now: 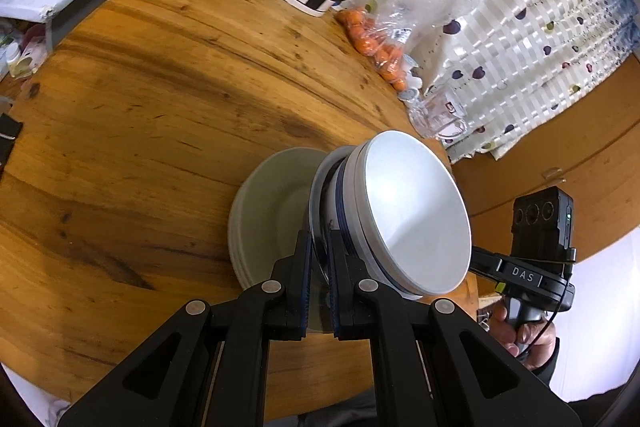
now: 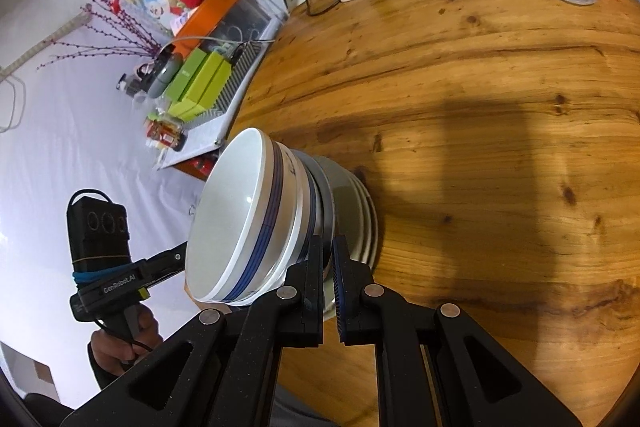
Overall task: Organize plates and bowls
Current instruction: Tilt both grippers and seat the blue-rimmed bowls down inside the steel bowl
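Right now both grippers hold one pile of dishes between them. The left gripper [image 1: 319,259] has its fingers pinching the rim of a plate [image 1: 316,211] low in the middle of the left wrist picture. The right gripper [image 2: 328,267] pinches the same plate's other edge. White bowls with blue stripes [image 2: 256,223] sit on that plate, and the pile is tipped on its side. A stack of plates [image 1: 264,211] rests on the wooden bench [image 1: 160,107] just behind it. I think the step is setting the pile onto that stack. Next, it should be made flat, lowered slowly, then let go.
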Action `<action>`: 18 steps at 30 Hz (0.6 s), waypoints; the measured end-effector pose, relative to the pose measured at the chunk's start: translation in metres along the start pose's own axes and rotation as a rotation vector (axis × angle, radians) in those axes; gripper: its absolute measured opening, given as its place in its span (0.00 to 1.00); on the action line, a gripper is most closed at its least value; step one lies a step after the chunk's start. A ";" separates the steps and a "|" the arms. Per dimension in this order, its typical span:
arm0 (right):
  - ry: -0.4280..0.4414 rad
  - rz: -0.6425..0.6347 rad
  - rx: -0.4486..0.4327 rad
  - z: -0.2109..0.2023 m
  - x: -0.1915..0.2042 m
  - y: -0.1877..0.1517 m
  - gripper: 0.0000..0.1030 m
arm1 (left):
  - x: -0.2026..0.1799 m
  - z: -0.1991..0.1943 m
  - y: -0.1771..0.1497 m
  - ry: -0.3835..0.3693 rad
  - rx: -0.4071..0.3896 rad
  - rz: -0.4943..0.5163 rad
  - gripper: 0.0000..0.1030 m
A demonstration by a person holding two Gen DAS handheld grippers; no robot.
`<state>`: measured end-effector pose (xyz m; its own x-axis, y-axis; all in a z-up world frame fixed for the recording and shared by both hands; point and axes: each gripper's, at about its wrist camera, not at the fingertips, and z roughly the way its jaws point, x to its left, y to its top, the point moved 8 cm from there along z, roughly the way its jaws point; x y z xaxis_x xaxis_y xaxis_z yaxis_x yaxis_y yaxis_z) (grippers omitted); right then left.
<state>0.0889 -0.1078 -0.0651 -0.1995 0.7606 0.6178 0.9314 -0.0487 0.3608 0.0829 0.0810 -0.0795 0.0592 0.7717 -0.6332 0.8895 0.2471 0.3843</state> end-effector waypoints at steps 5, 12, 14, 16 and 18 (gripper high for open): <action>0.001 0.001 0.016 0.009 0.002 0.001 0.08 | 0.008 0.001 0.001 0.012 0.003 -0.013 0.06; 0.001 0.004 0.018 0.011 0.002 0.003 0.08 | 0.012 0.003 0.002 0.018 0.009 -0.021 0.06; 0.001 0.004 0.019 0.011 0.002 0.003 0.08 | 0.012 0.003 0.002 0.020 0.010 -0.023 0.06; 0.001 0.001 0.020 0.011 0.002 0.003 0.08 | 0.014 0.002 0.002 0.024 0.010 -0.025 0.06; 0.001 0.001 0.020 0.012 0.002 0.003 0.08 | 0.014 0.002 0.002 0.024 0.009 -0.028 0.06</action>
<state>0.0952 -0.0988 -0.0711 -0.1984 0.7601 0.6188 0.9376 -0.0366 0.3457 0.0860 0.0912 -0.0889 0.0230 0.7783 -0.6275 0.8948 0.2639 0.3601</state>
